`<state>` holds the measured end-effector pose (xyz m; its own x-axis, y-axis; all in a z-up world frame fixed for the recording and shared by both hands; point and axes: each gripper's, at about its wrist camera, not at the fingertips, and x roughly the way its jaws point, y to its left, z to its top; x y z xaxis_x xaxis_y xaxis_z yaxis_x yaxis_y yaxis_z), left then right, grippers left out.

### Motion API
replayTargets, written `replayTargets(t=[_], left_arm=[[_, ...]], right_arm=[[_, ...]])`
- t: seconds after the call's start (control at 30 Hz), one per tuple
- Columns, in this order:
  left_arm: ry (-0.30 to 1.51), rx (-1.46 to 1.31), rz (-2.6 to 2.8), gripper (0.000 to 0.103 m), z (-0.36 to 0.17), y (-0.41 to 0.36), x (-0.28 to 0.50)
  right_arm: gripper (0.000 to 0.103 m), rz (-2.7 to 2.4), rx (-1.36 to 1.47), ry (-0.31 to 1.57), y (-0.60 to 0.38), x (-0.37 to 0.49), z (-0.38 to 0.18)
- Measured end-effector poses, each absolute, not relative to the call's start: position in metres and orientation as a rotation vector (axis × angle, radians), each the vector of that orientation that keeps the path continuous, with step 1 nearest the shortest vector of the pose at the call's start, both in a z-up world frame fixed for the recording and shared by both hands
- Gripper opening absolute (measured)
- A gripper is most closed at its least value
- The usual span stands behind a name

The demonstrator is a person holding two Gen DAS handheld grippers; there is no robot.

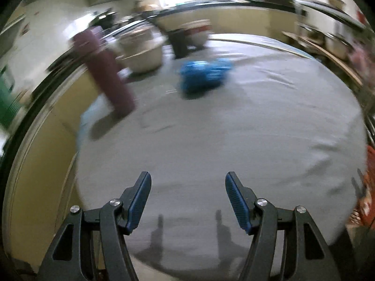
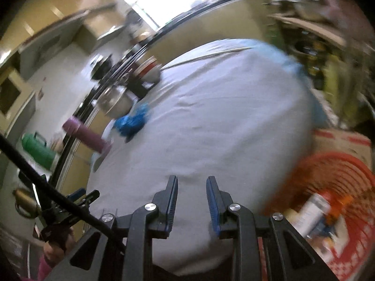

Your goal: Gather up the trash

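Observation:
A crumpled blue wrapper (image 1: 204, 73) lies on the grey-clothed table (image 1: 222, 140) at the far side; it also shows in the right wrist view (image 2: 132, 120). My left gripper (image 1: 188, 180) is open and empty, low over the near part of the table, well short of the wrapper. My right gripper (image 2: 192, 182) is open with a narrow gap and empty, over the table's near edge. An orange basket (image 2: 332, 187) at the right holds a white carton (image 2: 311, 213) and other trash. Both views are blurred.
A purple flask (image 1: 106, 72) stands at the table's left edge, also seen in the right wrist view (image 2: 86, 137). Bowls (image 1: 143, 49) and a dark object (image 1: 179, 43) sit at the far left. A cardboard box (image 2: 344, 140) is behind the basket. The left gripper (image 2: 70, 208) shows at lower left.

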<state>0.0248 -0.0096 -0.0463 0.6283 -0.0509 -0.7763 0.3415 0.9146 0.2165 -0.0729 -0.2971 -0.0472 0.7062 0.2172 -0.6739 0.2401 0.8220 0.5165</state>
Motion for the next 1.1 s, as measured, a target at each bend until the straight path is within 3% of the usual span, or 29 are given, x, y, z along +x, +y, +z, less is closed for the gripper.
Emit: replayTargets(t=[0.53,0.6,0.63,0.67,0.7,0.8,0.83,1.0,1.1], left_arm=[[0.911,0.178,-0.022,0.067,-0.069,0.129,0.046],[0.903,0.167,-0.005,0.067,-0.067,0.138,0.047],[0.900,0.166,0.001,0.067,-0.066,0.141,0.047],[0.895,0.164,0.004,0.067,-0.064,0.143,0.047],[0.890,0.162,0.006,0.067,-0.063,0.145,0.047],[0.876,0.159,0.007,0.067,-0.058,0.148,0.051],[0.869,0.163,0.002,0.067,-0.056,0.147,0.052],[0.835,0.205,-0.050,0.067,-0.047,0.130,0.067],[0.795,0.251,-0.125,0.074,-0.041,0.105,0.086]], right_arm=[[0.029,0.118,0.519,0.866,-0.160,0.214,-0.038],[0.035,0.102,0.520,0.884,-0.151,0.240,-0.044],[0.045,0.084,0.507,0.894,-0.146,0.249,-0.047],[0.069,0.052,0.471,0.914,-0.140,0.261,-0.052],[0.074,0.018,0.426,0.930,-0.135,0.271,-0.059],[0.067,-0.034,0.293,0.942,-0.126,0.284,-0.077],[0.043,-0.041,0.267,0.965,-0.126,0.285,-0.084],[0.038,0.010,0.323,0.924,-0.150,0.250,-0.084],[0.038,0.049,0.356,0.907,-0.163,0.220,-0.079]])
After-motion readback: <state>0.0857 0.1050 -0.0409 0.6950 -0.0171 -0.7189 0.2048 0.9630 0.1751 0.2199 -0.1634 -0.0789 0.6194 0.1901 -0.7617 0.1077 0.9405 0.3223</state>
